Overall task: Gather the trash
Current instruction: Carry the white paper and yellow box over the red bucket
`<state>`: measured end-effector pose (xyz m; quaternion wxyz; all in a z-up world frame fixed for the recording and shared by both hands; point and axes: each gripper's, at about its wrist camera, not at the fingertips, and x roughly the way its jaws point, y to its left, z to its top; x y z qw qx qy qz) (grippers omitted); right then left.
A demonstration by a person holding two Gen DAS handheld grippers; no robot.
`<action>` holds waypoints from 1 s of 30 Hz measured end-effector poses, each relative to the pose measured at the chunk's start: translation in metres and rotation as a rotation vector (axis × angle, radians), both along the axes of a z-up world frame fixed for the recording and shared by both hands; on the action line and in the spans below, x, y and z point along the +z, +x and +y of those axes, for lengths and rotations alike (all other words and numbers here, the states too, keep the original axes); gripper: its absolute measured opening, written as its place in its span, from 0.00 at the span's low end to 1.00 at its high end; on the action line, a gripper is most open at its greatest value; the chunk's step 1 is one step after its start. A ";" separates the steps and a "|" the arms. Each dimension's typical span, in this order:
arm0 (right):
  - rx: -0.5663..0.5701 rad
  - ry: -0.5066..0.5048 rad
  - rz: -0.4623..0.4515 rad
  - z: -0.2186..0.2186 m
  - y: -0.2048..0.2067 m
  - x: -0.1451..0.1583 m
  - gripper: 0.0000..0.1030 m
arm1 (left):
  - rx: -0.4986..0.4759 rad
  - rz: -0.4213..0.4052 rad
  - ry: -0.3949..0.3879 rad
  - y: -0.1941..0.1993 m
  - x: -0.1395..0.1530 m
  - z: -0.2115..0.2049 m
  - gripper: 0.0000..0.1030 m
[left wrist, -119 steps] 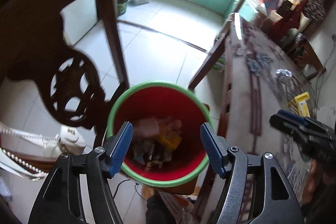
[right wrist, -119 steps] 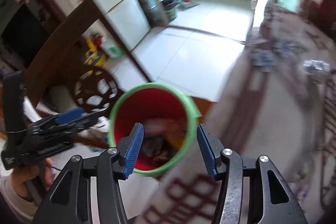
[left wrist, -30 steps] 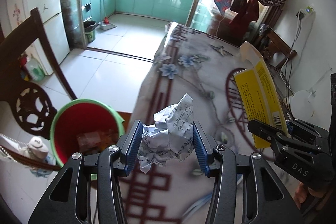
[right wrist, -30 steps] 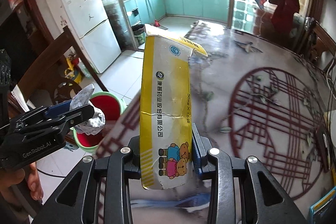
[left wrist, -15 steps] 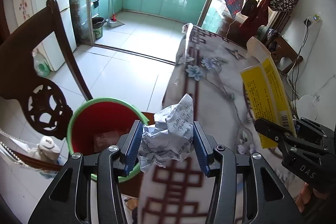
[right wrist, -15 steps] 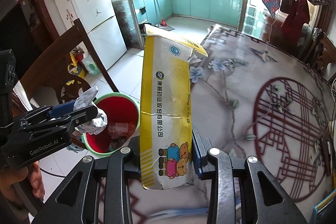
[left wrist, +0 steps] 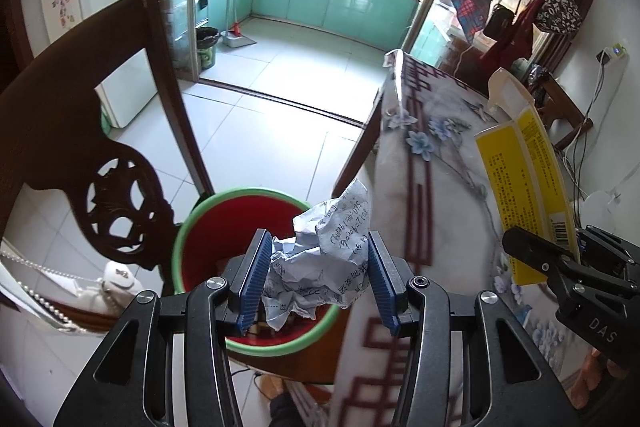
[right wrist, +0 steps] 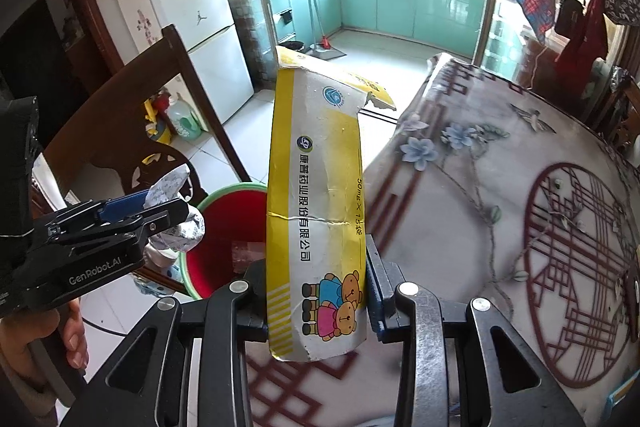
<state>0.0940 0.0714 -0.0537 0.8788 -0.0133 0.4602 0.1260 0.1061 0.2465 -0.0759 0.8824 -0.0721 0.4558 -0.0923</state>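
Note:
My left gripper [left wrist: 318, 281] is shut on a crumpled white paper ball [left wrist: 326, 259] and holds it above the near rim of a red bin with a green rim [left wrist: 188, 231]. The bin stands on the floor beside the table and holds some trash. In the right wrist view the left gripper [right wrist: 168, 217] with the paper [right wrist: 170, 187] hangs over the bin [right wrist: 218, 255]. My right gripper [right wrist: 316, 293] is shut on a flattened yellow and white carton [right wrist: 316, 187], held upright over the table edge. The carton also shows in the left wrist view [left wrist: 524, 187].
A dark carved wooden chair [left wrist: 80, 131] stands left of the bin. The table [right wrist: 500, 187] with a floral and red-lattice cloth fills the right side. A white fridge [right wrist: 192, 27] and a tiled kitchen floor [left wrist: 288, 75] lie behind.
Both grippers have moved left off the table toward the bin. The paper ball now hangs over the bin's rim. Both grips are unchanged.

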 end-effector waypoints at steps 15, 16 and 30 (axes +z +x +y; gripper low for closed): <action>0.098 -0.023 0.048 0.065 0.016 -0.020 0.31 | 0.090 0.040 0.019 0.007 -0.018 0.054 0.45; 0.101 -0.023 0.054 0.068 0.017 -0.022 0.31 | 0.092 0.045 0.020 0.008 -0.020 0.056 0.45; 0.091 -0.027 0.165 0.084 0.042 -0.067 0.31 | 0.121 0.151 0.035 0.035 -0.068 0.069 0.45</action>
